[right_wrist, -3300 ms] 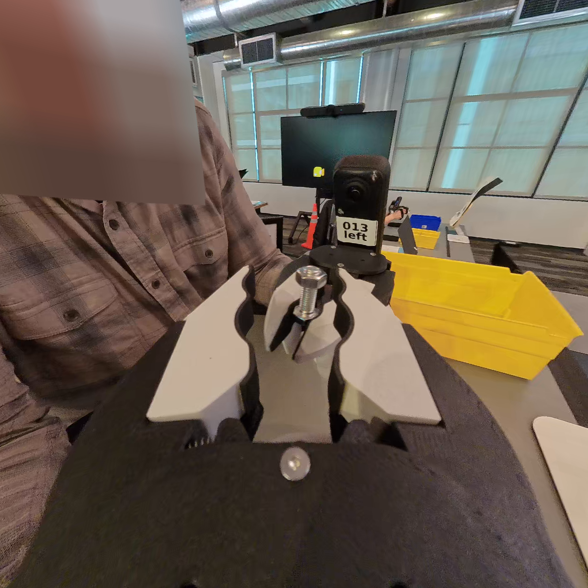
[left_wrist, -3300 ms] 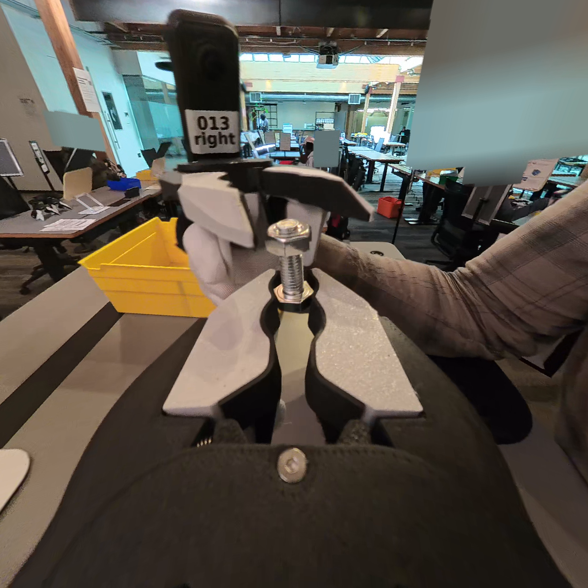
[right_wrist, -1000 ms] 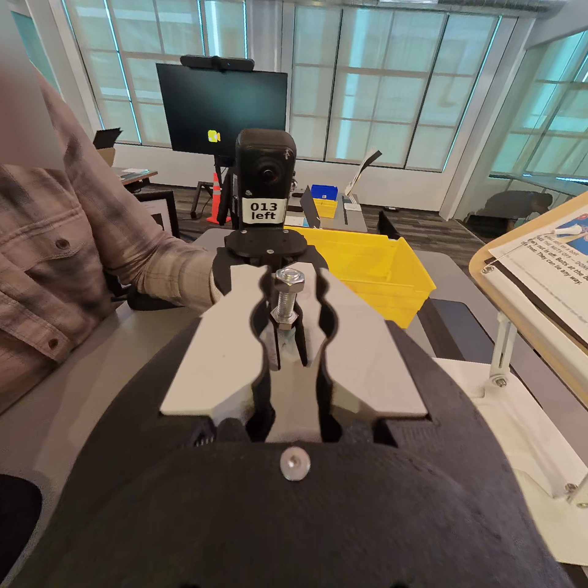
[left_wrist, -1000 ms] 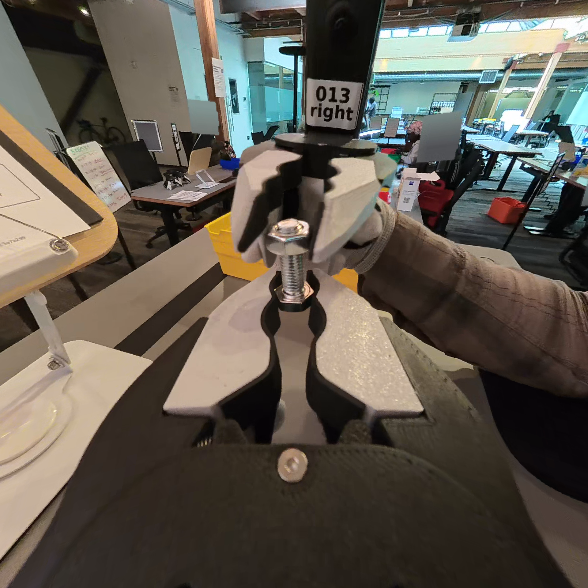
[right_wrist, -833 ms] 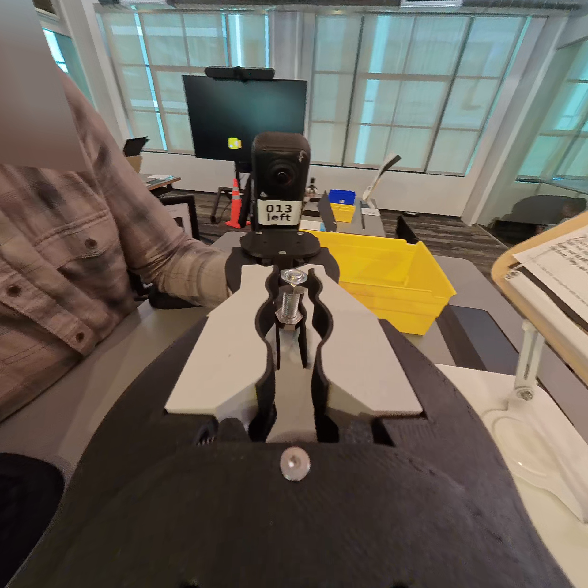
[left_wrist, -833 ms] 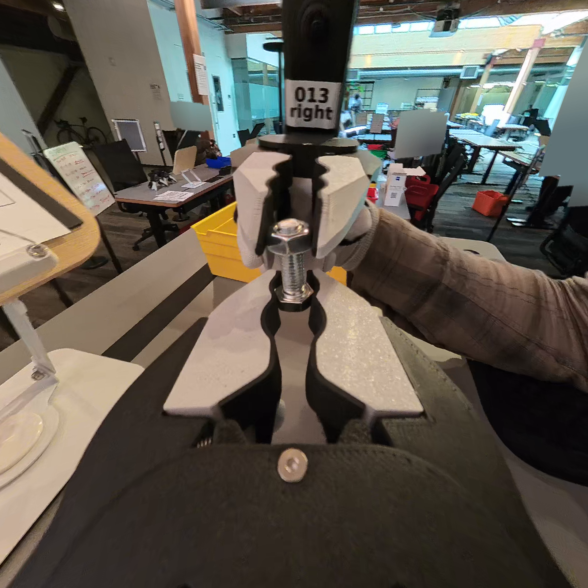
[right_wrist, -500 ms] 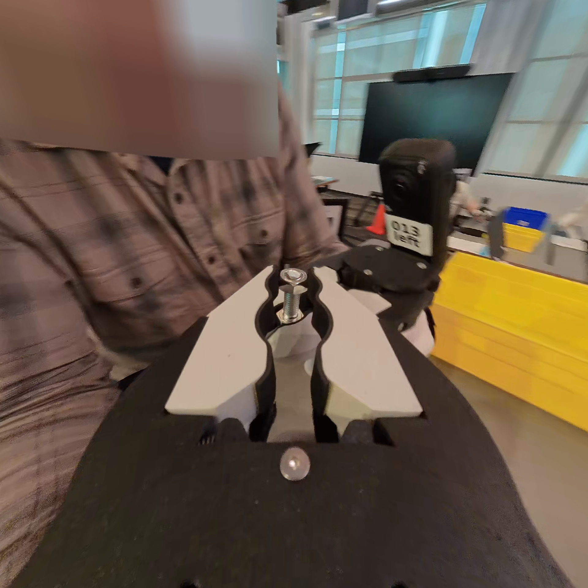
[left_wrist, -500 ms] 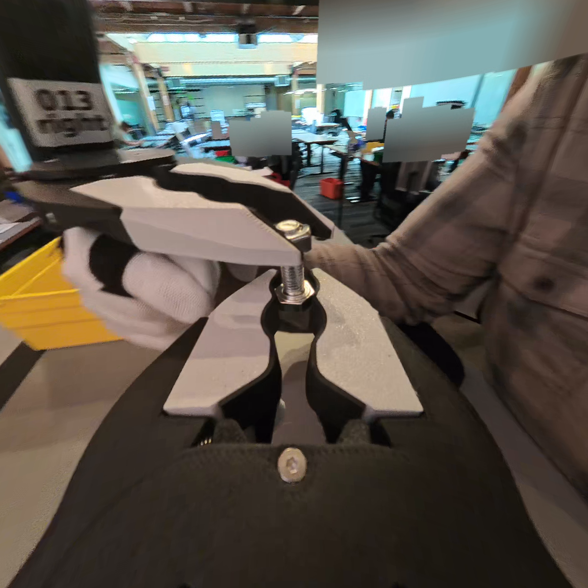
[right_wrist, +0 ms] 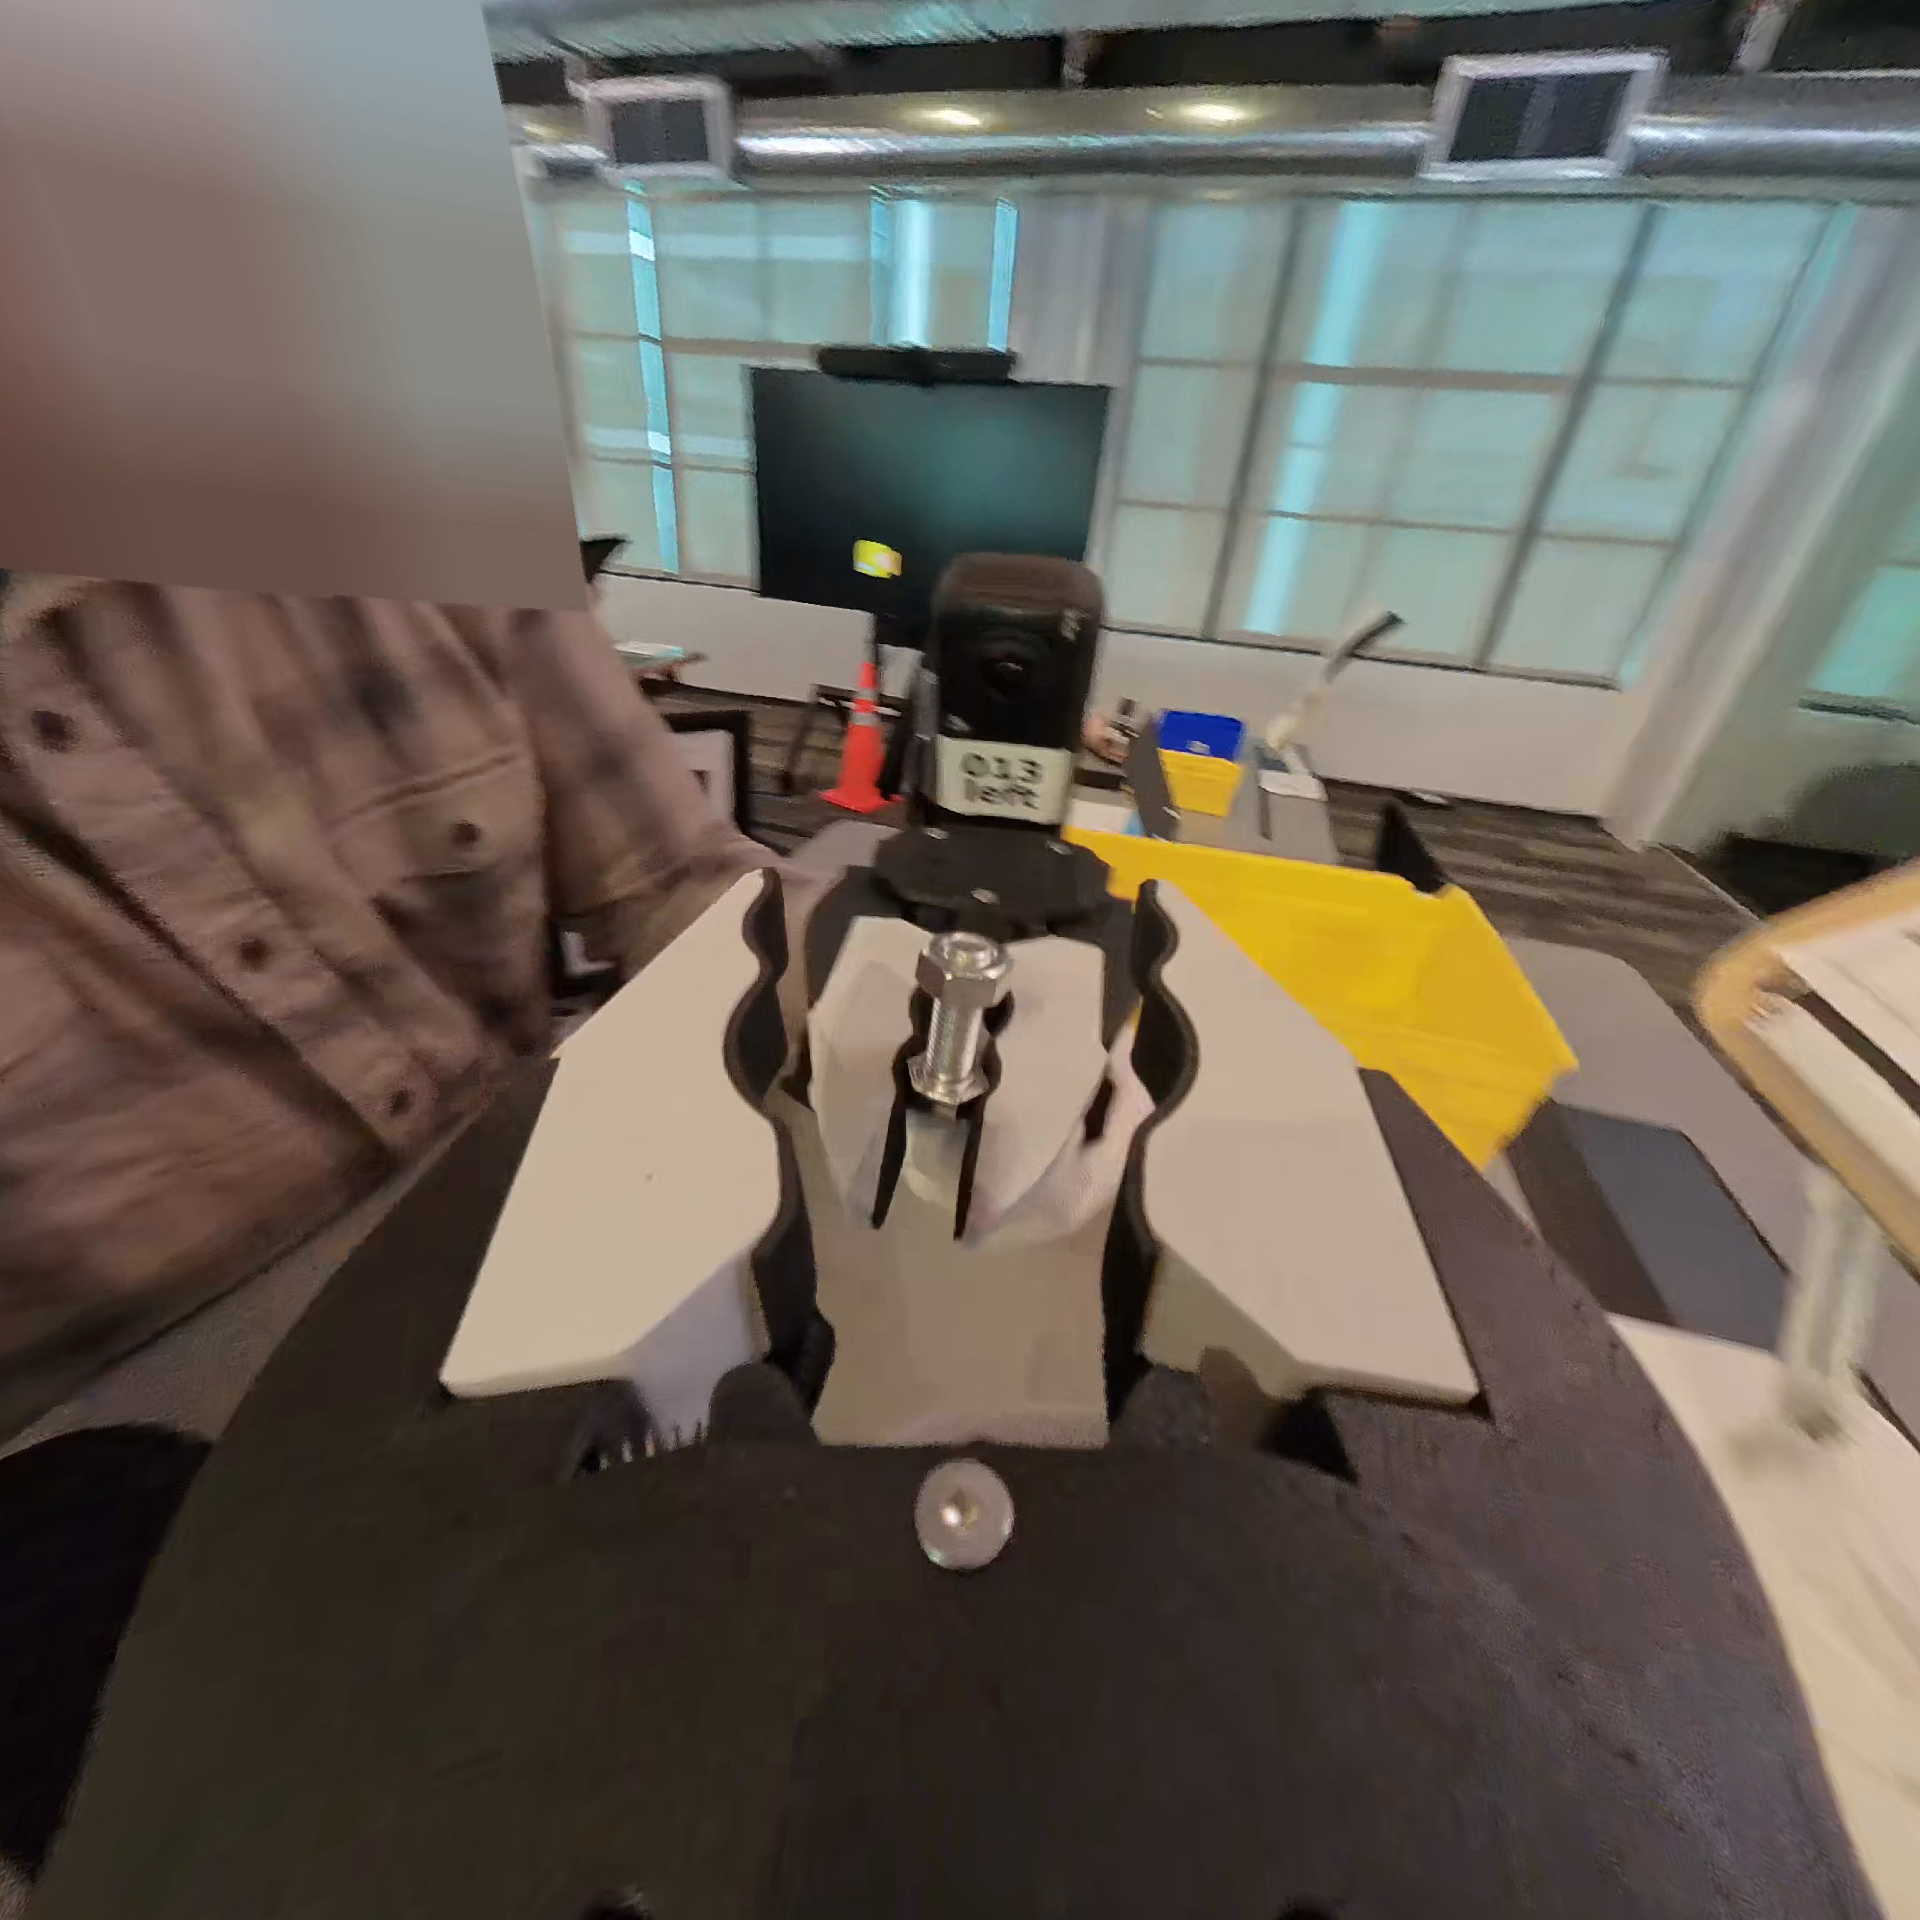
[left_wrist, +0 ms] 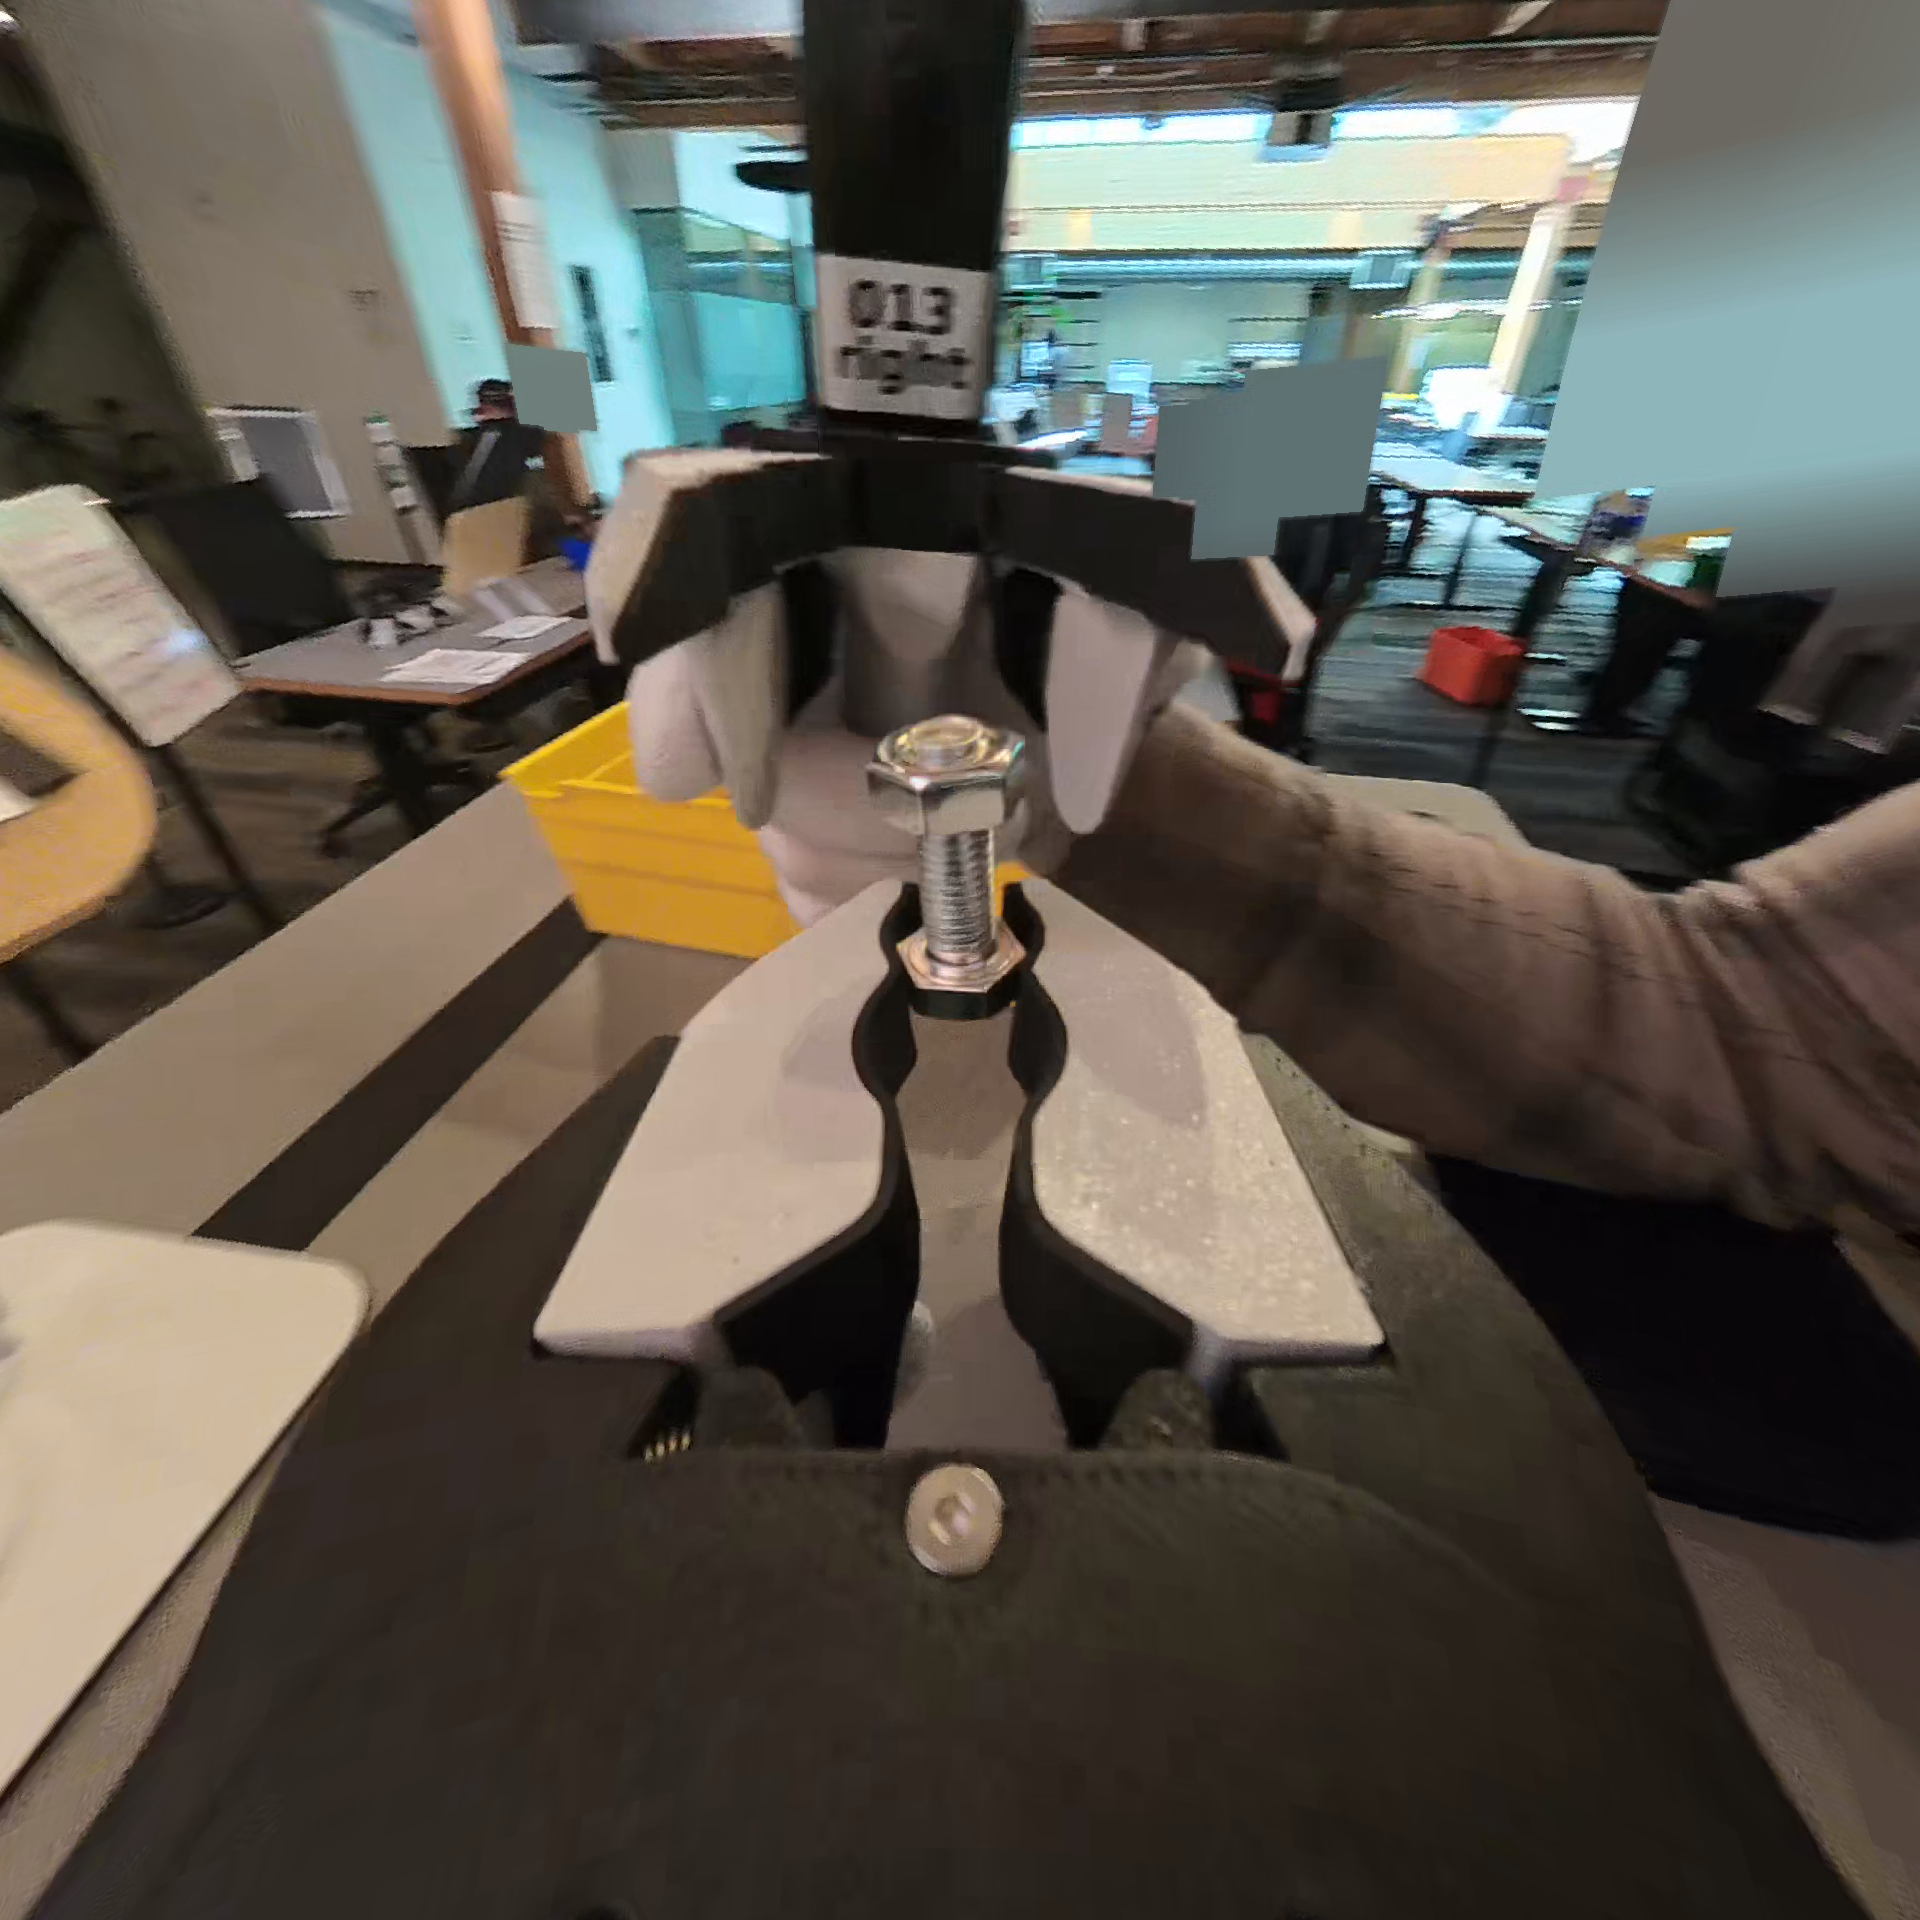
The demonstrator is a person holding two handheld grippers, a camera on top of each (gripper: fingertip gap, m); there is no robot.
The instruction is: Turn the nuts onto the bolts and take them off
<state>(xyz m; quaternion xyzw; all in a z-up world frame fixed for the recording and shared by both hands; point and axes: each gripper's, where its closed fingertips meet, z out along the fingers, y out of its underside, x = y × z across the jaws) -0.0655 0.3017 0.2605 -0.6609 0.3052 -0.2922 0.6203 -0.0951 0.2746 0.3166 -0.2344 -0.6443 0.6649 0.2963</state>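
1. Left wrist view: my left gripper point(left_wrist: 961, 982) is closed tight on the nut point(left_wrist: 962, 971), which is pinched between the fingertip notches. The bolt point(left_wrist: 951, 831) stands up out of the nut.
2. Only this view shows my right gripper point(left_wrist: 940, 582) head-on, beyond the bolt. Its jaws are spread wide and hold nothing. The fingers point(left_wrist: 707, 561) sit above and behind the bolt head, clear of it, and a white-gloved hand point(left_wrist: 894, 707) shows behind them.
3. Right wrist view: my right gripper point(right_wrist: 961, 997) is wide open, and the bolt point(right_wrist: 951, 1023) sits in the gap between my fingers point(right_wrist: 644, 1143), touching neither.
4. Only this view shows the far side: the left gripper point(right_wrist: 930, 1127) from its front, with its black tips closing under the nut point(right_wrist: 943, 1075). I can't tell how much shank sticks out below the nut; it's hidden or blurred.
5. Bolt axis is near vertical, head up. In the right view it tilts slightly, head away from me.
6. Looks: bright silver hex-head bolt with a threaded shank and a shiny head top. The silver hex nut is low on the thread, well apart from the head.
7. A yellow bin point(left_wrist: 665, 852) is beyond my left fingertips on the grey table point(left_wrist: 312, 997). In the right view the bin point(right_wrist: 1351, 956) is beyond my right finger.
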